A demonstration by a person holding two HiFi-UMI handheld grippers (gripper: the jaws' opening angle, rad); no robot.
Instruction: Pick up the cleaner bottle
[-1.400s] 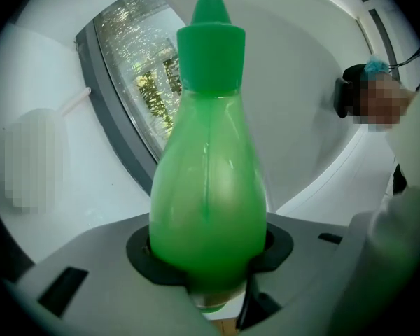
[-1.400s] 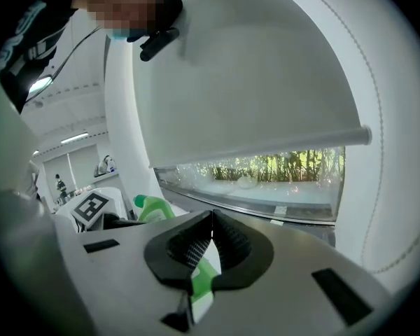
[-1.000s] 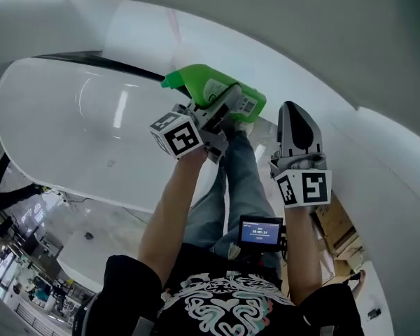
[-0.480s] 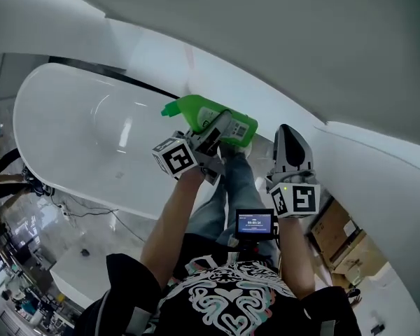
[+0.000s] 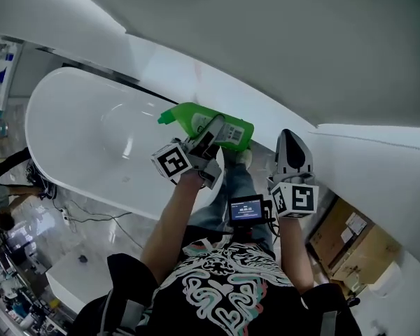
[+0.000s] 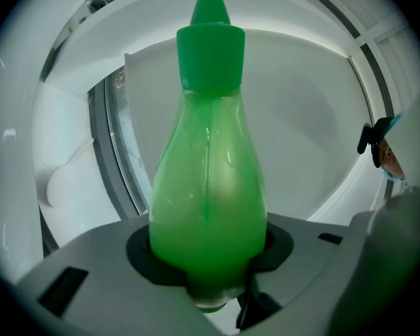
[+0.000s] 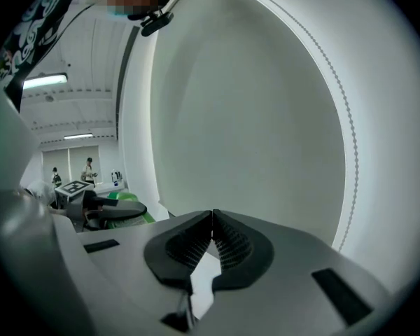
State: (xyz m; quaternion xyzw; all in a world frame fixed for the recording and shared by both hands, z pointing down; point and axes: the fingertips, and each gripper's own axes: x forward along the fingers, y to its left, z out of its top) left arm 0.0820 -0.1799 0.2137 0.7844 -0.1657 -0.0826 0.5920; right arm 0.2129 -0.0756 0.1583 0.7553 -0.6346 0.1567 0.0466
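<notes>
A bright green cleaner bottle point(image 5: 208, 124) with a green cap and a white label is held in the air above the white bathtub point(image 5: 77, 138). My left gripper point(image 5: 213, 133) is shut on it, its dark pads pressed on both sides of the bottle's body point(image 6: 208, 208), cap point(image 6: 210, 44) pointing away from the camera. My right gripper point(image 5: 292, 145) hangs to the right of the bottle, apart from it. Its ribbed pads point(image 7: 211, 240) meet at the tips with nothing between them.
A white oval bathtub lies below at the left, with a curved white wall point(image 5: 280, 54) behind. A small screen point(image 5: 246, 208) hangs at the person's chest. Cardboard boxes point(image 5: 350, 240) stand on the floor at the right. A green shape of the bottle point(image 7: 122, 208) shows at the right gripper view's left.
Both grippers have risen, the left one carrying the green bottle up with it. The tub and floor now look farther below.
</notes>
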